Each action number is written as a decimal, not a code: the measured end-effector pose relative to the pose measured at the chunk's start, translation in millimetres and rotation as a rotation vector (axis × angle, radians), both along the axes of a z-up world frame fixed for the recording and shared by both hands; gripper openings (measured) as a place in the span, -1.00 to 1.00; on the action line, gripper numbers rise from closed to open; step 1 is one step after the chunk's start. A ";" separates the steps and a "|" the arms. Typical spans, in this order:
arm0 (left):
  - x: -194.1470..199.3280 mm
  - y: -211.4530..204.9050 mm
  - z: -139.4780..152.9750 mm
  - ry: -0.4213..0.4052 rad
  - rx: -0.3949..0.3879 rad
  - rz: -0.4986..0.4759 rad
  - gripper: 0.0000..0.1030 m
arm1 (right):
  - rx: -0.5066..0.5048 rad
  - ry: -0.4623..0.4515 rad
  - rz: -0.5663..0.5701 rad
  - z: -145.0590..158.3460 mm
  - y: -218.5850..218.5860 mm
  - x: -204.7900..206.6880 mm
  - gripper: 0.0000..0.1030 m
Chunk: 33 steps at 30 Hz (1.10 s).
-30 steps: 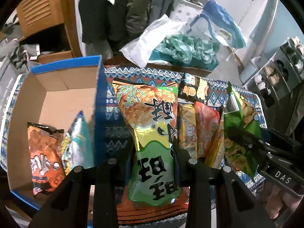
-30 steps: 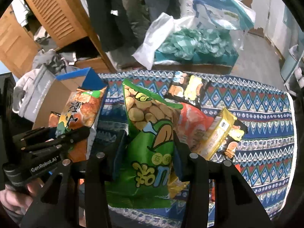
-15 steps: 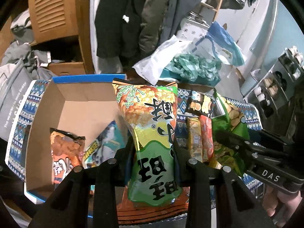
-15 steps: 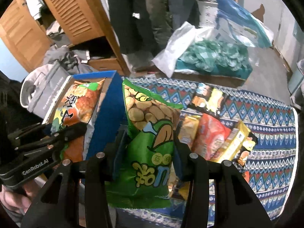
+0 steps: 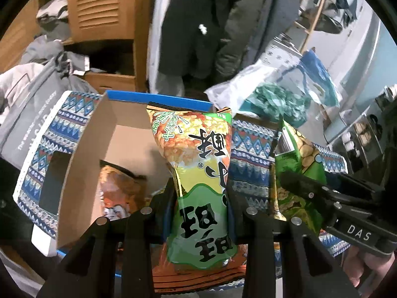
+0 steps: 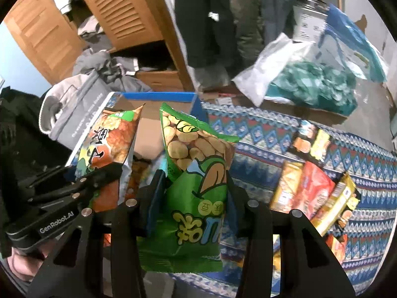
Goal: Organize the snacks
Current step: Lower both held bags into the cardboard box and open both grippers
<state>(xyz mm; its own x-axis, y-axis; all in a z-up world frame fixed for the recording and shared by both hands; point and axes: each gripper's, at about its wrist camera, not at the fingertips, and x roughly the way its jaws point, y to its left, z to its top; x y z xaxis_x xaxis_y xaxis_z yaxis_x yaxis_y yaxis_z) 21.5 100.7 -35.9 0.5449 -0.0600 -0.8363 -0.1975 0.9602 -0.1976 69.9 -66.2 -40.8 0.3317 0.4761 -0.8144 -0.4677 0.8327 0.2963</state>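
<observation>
My left gripper (image 5: pixel 199 193) is shut on an orange-and-green snack bag (image 5: pixel 198 164) and holds it upright over the right part of the open cardboard box (image 5: pixel 82 149) with a blue rim. An orange snack bag (image 5: pixel 119 191) lies inside the box. My right gripper (image 6: pixel 194 183) is shut on a green peanut bag (image 6: pixel 196 193) held upright just right of the box's blue wall (image 6: pixel 158 96). The left gripper and its bag (image 6: pixel 106 144) show at left in the right wrist view. The right gripper and the peanut bag (image 5: pixel 297 168) show at right in the left wrist view.
Several snack packets (image 6: pixel 310 186) lie on the patterned blue cloth (image 6: pixel 260 134) to the right. A grey tote bag (image 5: pixel 27 109) sits left of the box. Plastic bags (image 6: pixel 310 79), hanging coats and a wooden louvred cabinet (image 6: pixel 129 12) stand behind the table.
Both grippers have moved left with their bags. The left gripper's bag now hangs over the box interior, and the peanut bag has come up to the box's right wall.
</observation>
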 end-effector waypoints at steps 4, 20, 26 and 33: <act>-5.4 21.9 -2.2 0.002 -0.002 0.041 -0.32 | -0.001 0.003 0.034 0.2 24.1 -1.2 -0.15; -17.9 82.4 -29.7 0.072 -0.002 0.145 -0.31 | -0.027 0.066 0.124 -19.2 111.2 0.1 -0.15; -19.7 85.4 -39.9 0.107 0.024 0.159 -0.21 | -0.046 0.093 0.152 -30.4 125.4 -1.8 -0.13; -20.2 83.5 -36.1 0.108 0.057 0.172 0.15 | -0.038 0.081 0.107 -25.4 117.0 3.3 0.14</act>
<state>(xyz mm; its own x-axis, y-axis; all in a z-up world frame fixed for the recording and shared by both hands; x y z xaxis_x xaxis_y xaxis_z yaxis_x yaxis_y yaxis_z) 1.3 184.2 -72.0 0.4501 0.0754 -0.8898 -0.3764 0.9196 -0.1125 73.2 50.8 -66.2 0.2131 0.4734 -0.8547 -0.5304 0.7907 0.3057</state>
